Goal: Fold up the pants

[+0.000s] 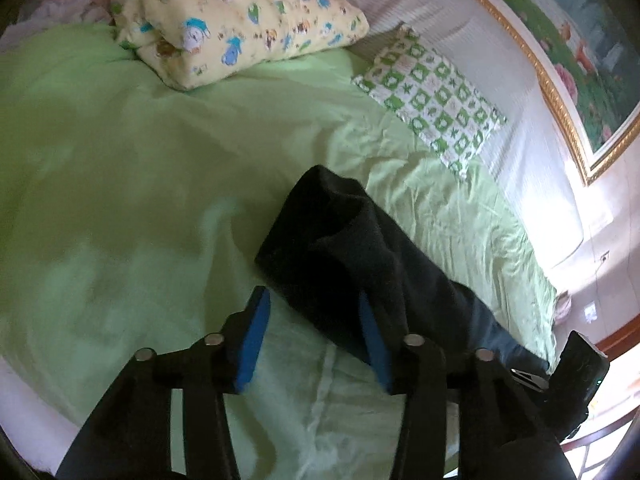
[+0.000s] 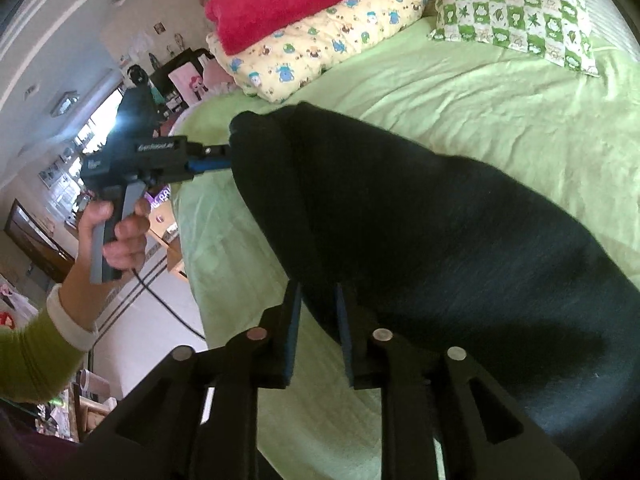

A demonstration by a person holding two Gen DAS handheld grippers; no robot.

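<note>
Black pants (image 2: 420,216), soft & floppy, are best gripped at edges. Left gripper (image 1: 316,340) is released at 6 o'clock; right gripper (image 2: 318,336) is parted, nothing clenched.

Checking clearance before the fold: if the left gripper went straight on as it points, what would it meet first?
Probably the dark pants, whose edge already lies by the left gripper; beyond them, the light green bedsheet. Depth is unclear.
</note>
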